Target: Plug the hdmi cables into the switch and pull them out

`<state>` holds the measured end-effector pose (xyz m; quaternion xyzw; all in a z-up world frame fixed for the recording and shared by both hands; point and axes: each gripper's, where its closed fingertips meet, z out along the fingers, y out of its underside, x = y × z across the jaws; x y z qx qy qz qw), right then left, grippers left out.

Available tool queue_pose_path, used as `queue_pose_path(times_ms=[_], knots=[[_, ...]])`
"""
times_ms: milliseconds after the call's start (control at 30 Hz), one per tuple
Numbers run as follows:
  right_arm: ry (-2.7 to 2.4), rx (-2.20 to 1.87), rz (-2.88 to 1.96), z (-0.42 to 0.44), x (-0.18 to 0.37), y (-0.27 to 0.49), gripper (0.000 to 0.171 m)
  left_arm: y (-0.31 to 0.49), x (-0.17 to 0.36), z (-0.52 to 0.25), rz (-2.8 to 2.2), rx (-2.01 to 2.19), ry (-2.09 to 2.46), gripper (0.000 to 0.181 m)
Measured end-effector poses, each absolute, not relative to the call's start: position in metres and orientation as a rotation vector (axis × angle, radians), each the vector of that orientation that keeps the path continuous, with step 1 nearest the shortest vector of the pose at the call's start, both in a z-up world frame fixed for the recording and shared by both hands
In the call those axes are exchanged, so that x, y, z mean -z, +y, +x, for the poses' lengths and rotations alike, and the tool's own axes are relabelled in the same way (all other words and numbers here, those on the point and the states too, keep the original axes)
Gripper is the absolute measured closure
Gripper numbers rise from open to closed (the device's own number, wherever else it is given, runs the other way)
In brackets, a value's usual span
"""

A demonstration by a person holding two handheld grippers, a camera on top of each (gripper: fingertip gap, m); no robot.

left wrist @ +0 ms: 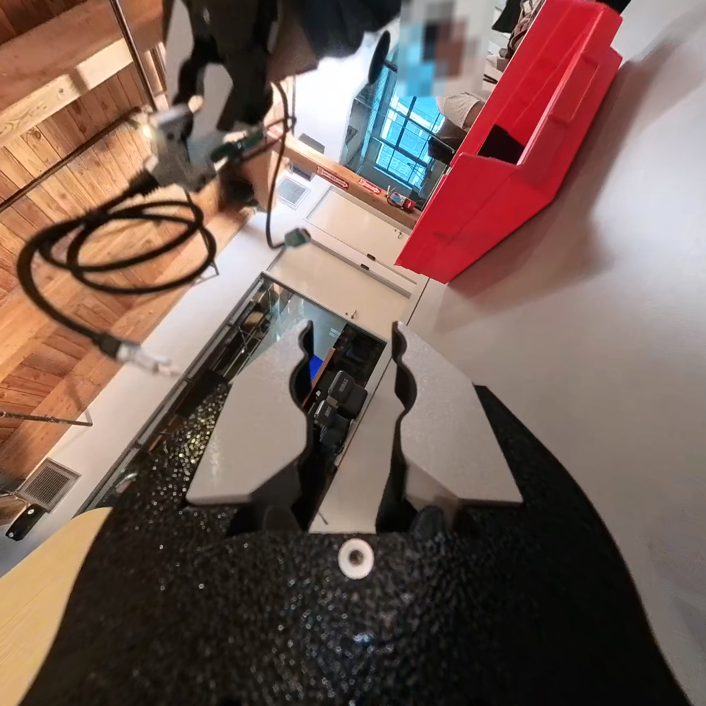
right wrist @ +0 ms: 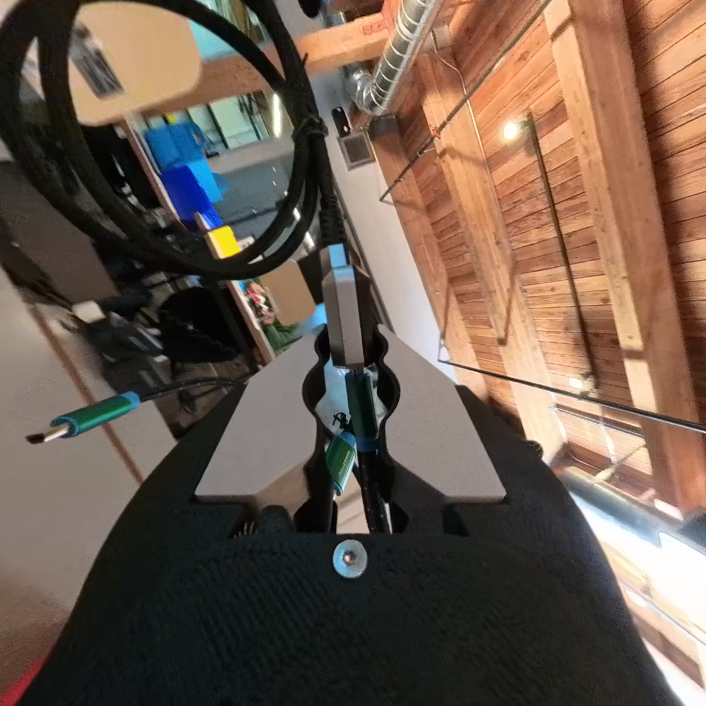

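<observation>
My right gripper [right wrist: 349, 336] is shut on a grey HDMI switch [right wrist: 340, 305] and holds it in the air. A black braided cable [right wrist: 301, 179] is plugged into the switch's far end and hangs in a coil. A green plug [right wrist: 361, 405] sits in its near end, between my fingers. Another green plug [right wrist: 95, 416] hangs loose at the left. In the left wrist view the switch [left wrist: 175, 153] shows blurred at the upper left, with the coil [left wrist: 114, 248] under it ending in a free plug [left wrist: 130, 351]. My left gripper [left wrist: 351, 332] is open and empty, apart from them.
A red plastic bin [left wrist: 515, 153] is at the upper right of the left wrist view, against a white surface [left wrist: 573, 382]. Wooden planks [right wrist: 535, 229] and thin metal rods fill the right of the right wrist view. Shelves with dark gear [right wrist: 114, 324] are at its left. The grippers' ends are close to 30 cm from one another.
</observation>
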<state>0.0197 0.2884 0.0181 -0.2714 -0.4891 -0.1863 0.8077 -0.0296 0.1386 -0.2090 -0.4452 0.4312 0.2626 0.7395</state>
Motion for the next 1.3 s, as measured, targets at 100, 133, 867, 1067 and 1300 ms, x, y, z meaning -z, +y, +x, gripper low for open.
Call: queue_pose_path(times_ms=[100,133,867,1067,1300], knots=[[-1.036,0.528,-0.588,0.058,-0.054,0.312,0.151,0.140,0.210,-0.031,-0.988,-0.571,0.942,0.143],[-1.037,0.581,-0.588,0.071,-0.063,0.320,0.151,0.140,0.210,-0.031,-0.990,-0.570,0.942,0.143],[-1.430,1.504,-0.638,0.250,-0.021,0.450,0.151,0.146,0.213,-0.037,-1.034,-0.564,0.929,0.146],[-1.550,1.514,-0.638,0.240,0.028,0.468,0.151,0.146,0.214,-0.038,-1.037,-0.565,0.930,0.146],[-1.620,1.468,-0.633,0.217,0.071,0.479,0.151,0.147,0.215,-0.038,-1.043,-0.563,0.935,0.148]])
